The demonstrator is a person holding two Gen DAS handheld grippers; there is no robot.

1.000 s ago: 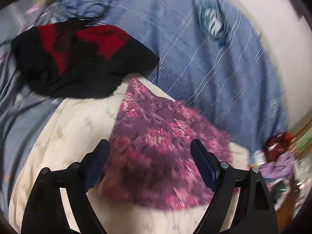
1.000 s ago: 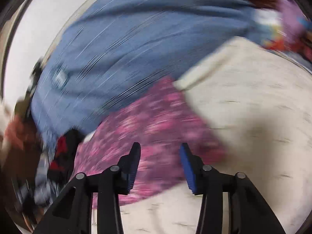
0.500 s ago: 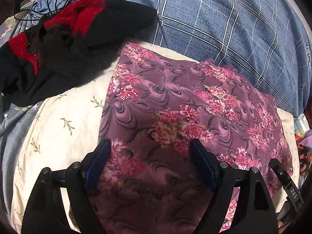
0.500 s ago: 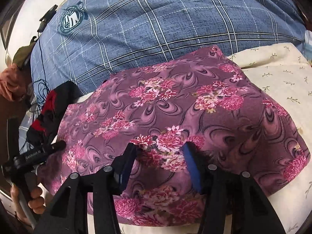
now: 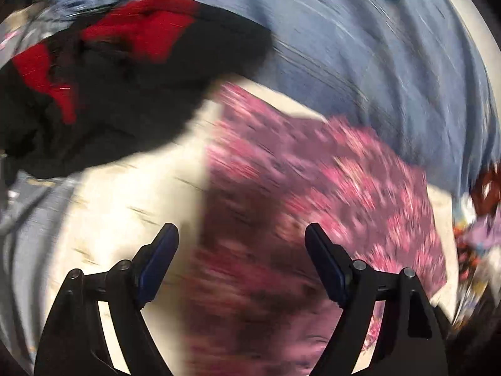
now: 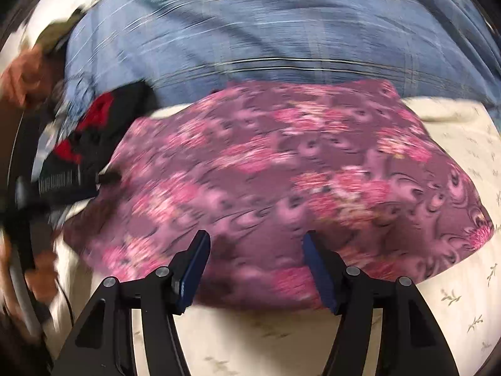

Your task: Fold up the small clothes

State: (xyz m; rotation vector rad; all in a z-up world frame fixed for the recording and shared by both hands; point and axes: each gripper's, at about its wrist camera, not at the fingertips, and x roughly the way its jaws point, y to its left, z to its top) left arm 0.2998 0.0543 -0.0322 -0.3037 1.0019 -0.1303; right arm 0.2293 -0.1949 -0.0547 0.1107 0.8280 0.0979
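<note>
While both views are smearing with motion blur, the purple floral garment (image 6: 281,181) is lying spread flat on the cream leaf-print sheet (image 6: 454,313), with the blue checked cover (image 6: 266,37) bunching up just behind its far edge. The right gripper (image 6: 255,266) is standing with its jaws apart and nothing between them, the near hem of the garment lying just ahead of the blue pads. The left gripper (image 5: 239,260) is likewise spread wide and gripping nothing, hovering over the garment's left edge (image 5: 281,219). A black and red garment (image 5: 109,94) is sitting near the far left corner. The risks, as judged from this position: the fingers are possibly closing on the sheet together with the hem, or catching only one layer, so the fold is coming out skewed; the neighbouring dark garment is possibly getting dragged in; fine contact cannot be confirmed through the blur.
</note>
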